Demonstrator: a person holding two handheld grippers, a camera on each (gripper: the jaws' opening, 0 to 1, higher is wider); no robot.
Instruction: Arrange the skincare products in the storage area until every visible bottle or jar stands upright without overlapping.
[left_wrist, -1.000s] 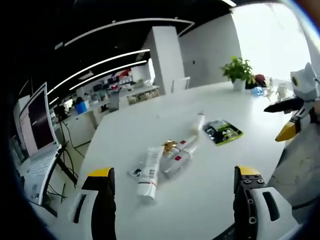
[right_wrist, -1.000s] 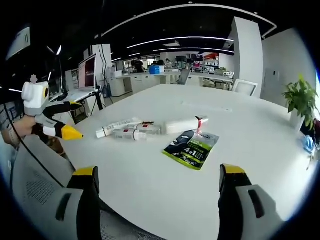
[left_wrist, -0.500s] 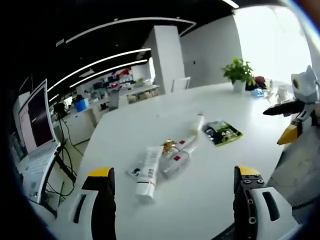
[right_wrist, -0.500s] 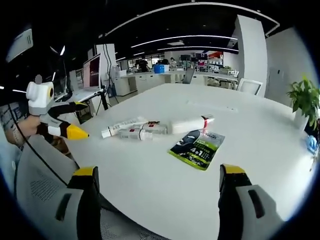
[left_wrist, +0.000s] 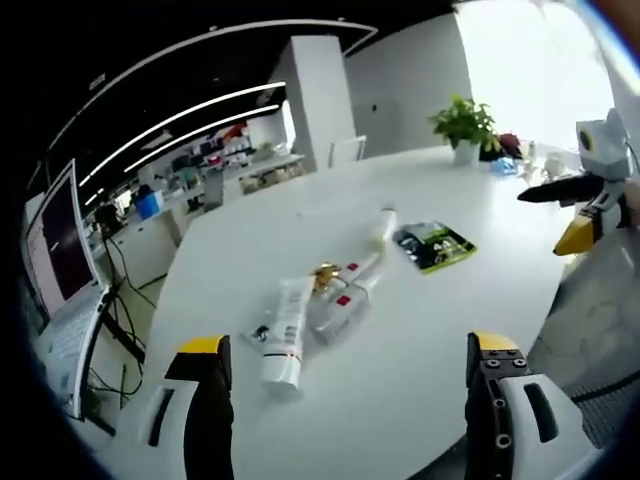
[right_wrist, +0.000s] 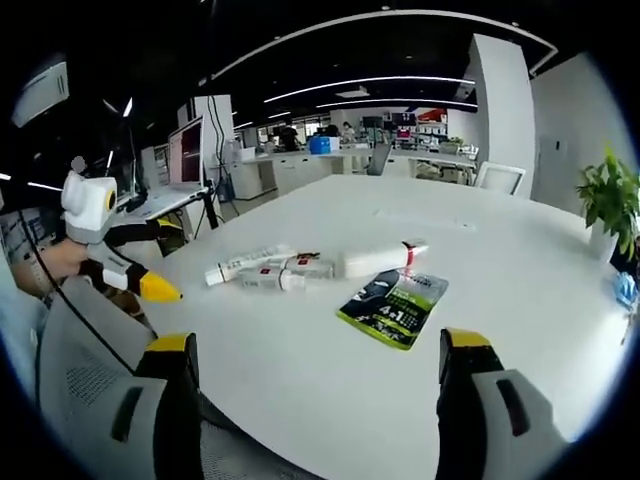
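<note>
Several skincare products lie flat in a loose cluster at the middle of the white table. They are a white tube, red-labelled tubes with a small gold-capped piece among them, and a white bottle with a red band. A green sachet lies flat beside the bottle. My left gripper is open over the table's near edge, well short of the cluster. In the right gripper view the same tube, red-labelled tubes, bottle and sachet lie ahead. My right gripper is open and holds nothing.
A potted plant stands at the table's far end. A monitor stands off the table. A grey mesh chair sits at the near edge. The right gripper and the left gripper each hover beside the table.
Both views have shifted slightly with the hands. The products and sachet lie where they were. Both grippers stay open and clear of them.
</note>
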